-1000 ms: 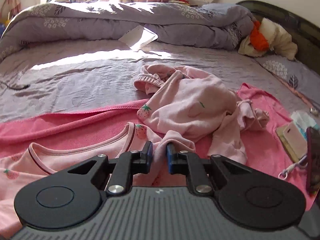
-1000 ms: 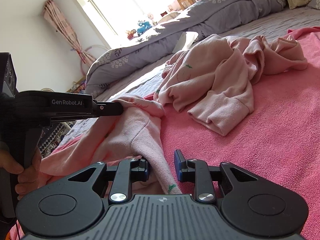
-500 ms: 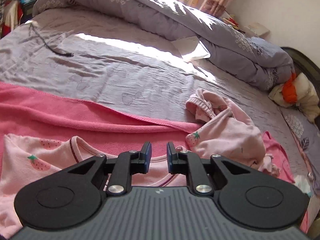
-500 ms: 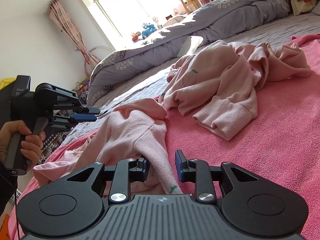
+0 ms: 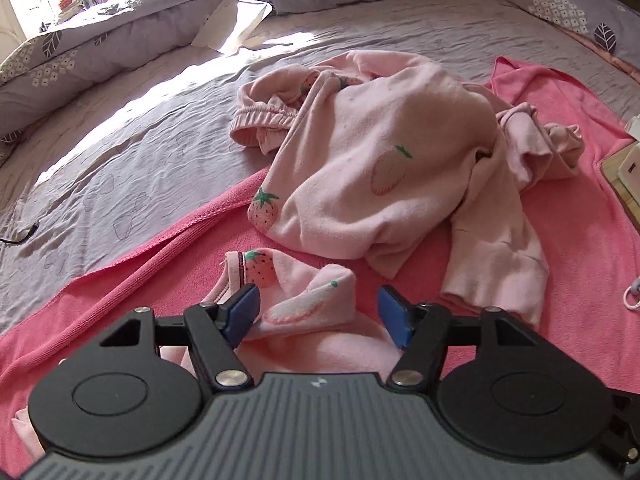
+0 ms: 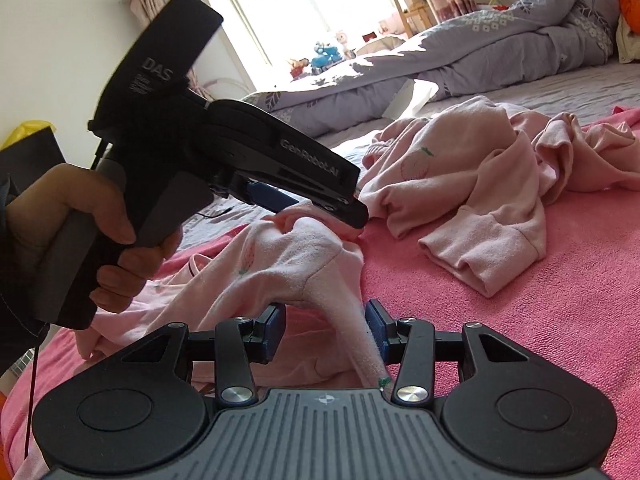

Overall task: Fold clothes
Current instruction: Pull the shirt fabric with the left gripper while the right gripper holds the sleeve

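Observation:
A pale pink strawberry-print shirt (image 5: 308, 304) lies bunched on the pink towel (image 5: 160, 280). My left gripper (image 5: 318, 312) hovers over its folded edge. Its jaws are opening, with the fold between the blue pads but not pinched. In the right wrist view the left gripper (image 6: 348, 216) angles down onto the shirt's raised hump (image 6: 296, 248), and a hand (image 6: 60, 220) grips its handle. My right gripper (image 6: 326, 328) is low by the towel, jaws opening. The shirt's sleeve (image 6: 344, 312) hangs between them against the right pad, unclamped. A second crumpled pink garment (image 5: 380, 160) lies beyond.
A grey bedsheet (image 5: 120, 140) stretches past the towel to a rolled grey quilt (image 5: 100, 40) and white paper (image 5: 232, 24). Phones (image 5: 628, 168) rest at the towel's right edge. A black cable (image 5: 20, 236) lies at the far left. A window with toys (image 6: 320, 56) is behind.
The left gripper let go of the shirt fold, swung away to the left, then came back over it with jaws spread wide. The right gripper's jaws widened around the sleeve.

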Demonstrator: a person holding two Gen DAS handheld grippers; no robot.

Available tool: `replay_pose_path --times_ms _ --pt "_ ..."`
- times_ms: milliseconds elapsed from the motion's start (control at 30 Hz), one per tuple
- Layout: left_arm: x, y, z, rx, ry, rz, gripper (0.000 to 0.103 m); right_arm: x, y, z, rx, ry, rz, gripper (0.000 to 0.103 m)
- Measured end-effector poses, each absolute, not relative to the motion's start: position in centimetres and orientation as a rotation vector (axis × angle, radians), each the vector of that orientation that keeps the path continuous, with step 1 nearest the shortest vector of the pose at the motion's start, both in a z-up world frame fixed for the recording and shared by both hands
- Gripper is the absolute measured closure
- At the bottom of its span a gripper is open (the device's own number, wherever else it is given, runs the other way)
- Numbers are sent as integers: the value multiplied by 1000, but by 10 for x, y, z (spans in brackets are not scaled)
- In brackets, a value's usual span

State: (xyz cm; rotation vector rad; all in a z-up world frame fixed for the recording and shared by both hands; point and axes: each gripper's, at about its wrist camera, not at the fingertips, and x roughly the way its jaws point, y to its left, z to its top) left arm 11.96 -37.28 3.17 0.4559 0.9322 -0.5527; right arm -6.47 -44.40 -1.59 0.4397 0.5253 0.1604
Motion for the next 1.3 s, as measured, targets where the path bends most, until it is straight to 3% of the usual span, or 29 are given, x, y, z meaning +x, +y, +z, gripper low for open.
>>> replay_pose_path --times_ms 67,133,200,300,700,900,933,1033,1100,1133,1167,1300 --pt "123 -370 24 424 967 -562 69 -64 -444 -17 443 530 163 57" --pt "128 -365 24 367 989 -565 70 -63 -447 -18 463 538 160 60" --pt "135 -359 29 289 998 -567 74 -62 -452 -20 498 541 155 75" --pt "151 -345 39 105 1010 -570 77 -62 -463 -25 575 540 143 86" --pt "192 -307 42 -373 987 -546 80 -71 -476 -29 663 504 93 90" --pt "184 -316 48 -181 992 -593 81 -68 -476 -30 665 521 82 81" --pt "178 -318 53 -123 976 -599 78 -68 -475 -30 659 520 81 79" --pt "166 -324 74 -17 917 -646 54 -68 -473 -30 649 519 77 74" --pt "158 -334 87 84 879 -659 21 -67 -473 -30 650 520 77 73" --pt "153 -341 92 149 867 -662 13 -67 -473 -30 648 521 77 73" --pt "148 -350 92 231 860 -668 8 -67 -473 -30 645 521 77 72" --pt "113 -393 67 673 734 -598 12 -65 -473 -30 643 523 76 70"
